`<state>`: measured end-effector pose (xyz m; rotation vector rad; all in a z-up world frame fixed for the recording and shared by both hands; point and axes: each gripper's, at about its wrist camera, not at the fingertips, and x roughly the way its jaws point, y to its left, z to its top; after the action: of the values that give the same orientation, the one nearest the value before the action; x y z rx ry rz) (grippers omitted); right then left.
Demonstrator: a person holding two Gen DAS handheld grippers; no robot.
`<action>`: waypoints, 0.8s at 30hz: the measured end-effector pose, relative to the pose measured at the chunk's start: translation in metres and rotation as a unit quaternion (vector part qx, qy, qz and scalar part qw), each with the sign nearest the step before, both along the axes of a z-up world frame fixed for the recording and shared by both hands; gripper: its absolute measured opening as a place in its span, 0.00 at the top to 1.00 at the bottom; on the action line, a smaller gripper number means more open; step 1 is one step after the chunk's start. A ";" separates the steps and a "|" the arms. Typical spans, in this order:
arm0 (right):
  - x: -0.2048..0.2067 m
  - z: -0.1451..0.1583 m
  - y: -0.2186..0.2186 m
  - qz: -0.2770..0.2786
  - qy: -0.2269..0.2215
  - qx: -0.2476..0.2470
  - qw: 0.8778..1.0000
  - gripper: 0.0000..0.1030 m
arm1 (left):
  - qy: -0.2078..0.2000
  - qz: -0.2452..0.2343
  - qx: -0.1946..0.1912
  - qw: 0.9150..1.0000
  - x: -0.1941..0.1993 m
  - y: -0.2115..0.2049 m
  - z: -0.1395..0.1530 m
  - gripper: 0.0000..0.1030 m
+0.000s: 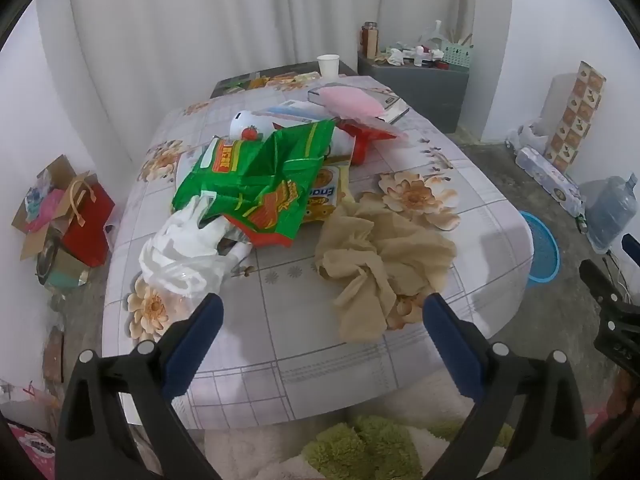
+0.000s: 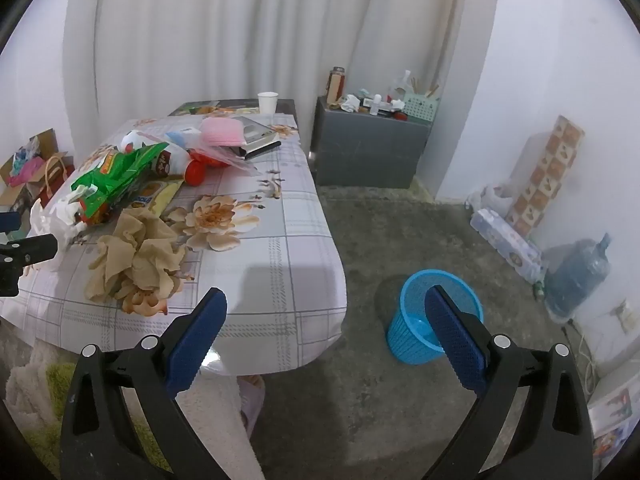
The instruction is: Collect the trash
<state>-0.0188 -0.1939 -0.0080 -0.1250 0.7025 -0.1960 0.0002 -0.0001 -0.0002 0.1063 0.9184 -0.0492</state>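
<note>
Trash lies on a table with a flowered cloth (image 1: 288, 336): a green snack bag (image 1: 264, 176), a white plastic bag (image 1: 184, 248), a crumpled beige tissue (image 1: 380, 256), a yellow wrapper (image 1: 328, 192) and a white bottle with a red cap (image 1: 352, 144). My left gripper (image 1: 322, 306) hovers open over the table's near edge, nothing between its fingers. My right gripper (image 2: 326, 300) is open too, off the table's right corner, above the floor. A blue mesh bin (image 2: 432, 316) stands on the floor, partly behind the right finger (image 2: 456, 344). The tissue (image 2: 136, 256) and green bag (image 2: 116, 184) show at left.
A pink pouch on a book (image 1: 356, 100) and a paper cup (image 1: 328, 65) sit at the table's far end. A grey cabinet (image 2: 368, 148) stands behind. A water jug (image 2: 576, 276) and rolls line the right wall. Boxes and a red bag (image 1: 86, 224) lie at left.
</note>
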 end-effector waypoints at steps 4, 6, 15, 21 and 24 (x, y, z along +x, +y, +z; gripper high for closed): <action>0.000 -0.001 0.000 0.001 0.001 0.001 1.000 0.07 | 0.001 0.002 -0.001 1.000 0.001 0.000 0.000 0.05; 0.000 -0.001 0.000 0.001 0.002 0.002 1.000 0.07 | 0.001 0.003 -0.003 1.000 0.002 0.005 0.000 0.05; 0.003 -0.003 0.001 0.002 0.002 0.000 1.000 0.07 | 0.002 0.007 -0.006 1.000 -0.002 0.007 0.000 0.05; 0.002 -0.002 0.000 0.002 0.002 0.001 1.000 0.08 | 0.004 0.013 -0.009 1.000 -0.001 0.009 -0.002 0.05; 0.003 0.000 0.003 0.001 0.002 0.002 1.000 0.07 | 0.004 0.013 -0.008 1.000 -0.002 0.010 -0.003 0.05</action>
<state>-0.0162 -0.1905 -0.0084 -0.1231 0.7063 -0.1925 -0.0015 0.0097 -0.0028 0.0801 0.9276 -0.0330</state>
